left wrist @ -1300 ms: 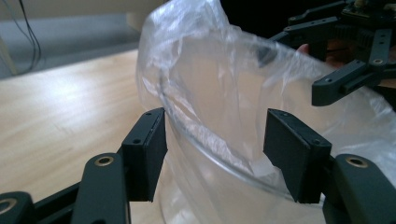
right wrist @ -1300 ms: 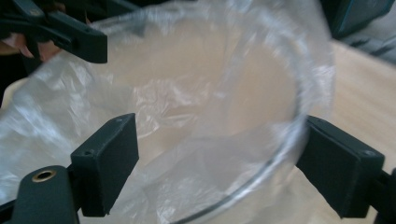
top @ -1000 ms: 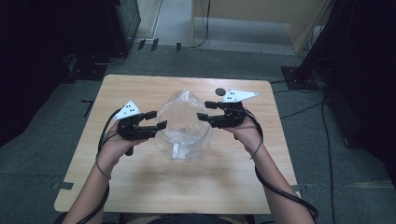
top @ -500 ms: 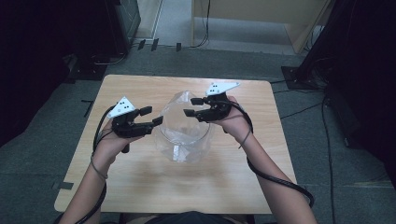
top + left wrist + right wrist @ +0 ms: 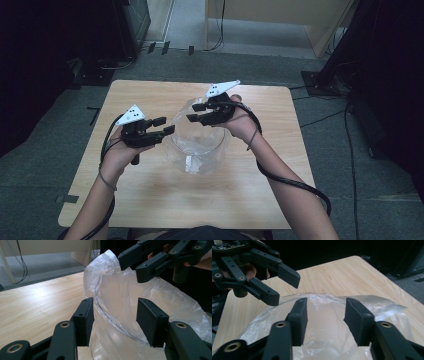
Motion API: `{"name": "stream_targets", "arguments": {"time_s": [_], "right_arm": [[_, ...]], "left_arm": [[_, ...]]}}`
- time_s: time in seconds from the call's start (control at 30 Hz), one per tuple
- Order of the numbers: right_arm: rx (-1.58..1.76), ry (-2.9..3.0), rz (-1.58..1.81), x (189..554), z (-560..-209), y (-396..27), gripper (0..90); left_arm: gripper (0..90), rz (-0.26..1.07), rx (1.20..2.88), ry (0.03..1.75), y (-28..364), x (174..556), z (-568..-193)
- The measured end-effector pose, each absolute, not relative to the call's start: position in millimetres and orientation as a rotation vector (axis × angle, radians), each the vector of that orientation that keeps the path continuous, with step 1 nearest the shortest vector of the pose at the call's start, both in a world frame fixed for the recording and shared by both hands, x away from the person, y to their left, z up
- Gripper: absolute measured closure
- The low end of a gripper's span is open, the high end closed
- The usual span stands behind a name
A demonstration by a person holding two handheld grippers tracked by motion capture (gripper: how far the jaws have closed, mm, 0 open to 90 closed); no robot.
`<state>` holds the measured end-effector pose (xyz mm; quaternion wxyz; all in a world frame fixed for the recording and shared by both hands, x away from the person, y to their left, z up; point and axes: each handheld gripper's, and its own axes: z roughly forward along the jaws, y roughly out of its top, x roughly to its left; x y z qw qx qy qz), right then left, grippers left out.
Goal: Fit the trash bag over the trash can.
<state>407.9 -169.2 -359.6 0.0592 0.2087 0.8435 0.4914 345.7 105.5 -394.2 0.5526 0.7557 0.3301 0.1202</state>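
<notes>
I see a clear glass bowl (image 5: 196, 150) standing at the middle of the high view, on the wooden table (image 5: 150, 200), with a clear plastic bag (image 5: 192, 107) lining it and rising above its rim. The left gripper (image 5: 166, 126) sits left of center in that view, just beside the bowl's left rim, pointing toward the right of the frame. In the left gripper view, its jaws are parted and have just been closing; the bag (image 5: 117, 292) and the bowl's rim (image 5: 110, 320) lie in the gap between them, and neither pad presses on the film. The right gripper (image 5: 196, 113) sits just above center in the high view, over the bowl's far edge, beside the raised flap of the bag. In the left gripper view it (image 5: 130, 266) shows in the upper right of the frame, one fingertip touching the peak of the bag; I cannot tell if the film is pinched. In the right gripper view, its jaws stand apart and have also just been closing, with the bag (image 5: 329, 315) and bowl rim (image 5: 272, 308) behind the gap and no pad squeezing the film. The left gripper (image 5: 287, 286) shows in the upper left of that frame, jaws parted.
</notes>
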Motion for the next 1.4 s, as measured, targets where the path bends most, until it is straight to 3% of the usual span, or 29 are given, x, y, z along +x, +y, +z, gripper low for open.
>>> {"name": "stream_targets", "arguments": {"time_s": [0.3,0.4,0.63,0.73,0.93,1.07,1.23,1.33,1.4], "right_arm": [[0.592,2.667,1.381,412,-363,-150,66.2],[0.579,2.746,1.281,411,-369,-144,79.9],[0.396,2.914,0.941,404,-392,-125,84.1],[0.361,2.981,0.889,399,-396,-122,79.7],[0.113,3.123,0.783,387,-403,-120,61.2],[0.187,3.124,0.694,389,-407,-120,29.6],[0.113,3.126,0.589,391,-408,-117,27.8],[0.024,2.972,0.405,390,-412,-113,34.9],[0.019,2.958,0.408,391,-412,-113,34.1]], "left_arm": [[51.5,0.263,1.782,0.789,107,346,-395],[53.1,0.258,1.785,0.792,108,347,-396],[57.7,0.233,1.816,0.804,105,347,-401],[57.4,0.238,1.823,0.815,106,347,-402],[57.3,0.237,1.826,0.840,106,348,-405],[56.3,0.229,1.836,0.848,105,348,-408],[54.8,0.240,1.862,0.850,99,347,-411],[53.5,0.230,1.868,0.850,99,348,-414],[53.6,0.230,1.870,0.847,99,348,-413]]}}
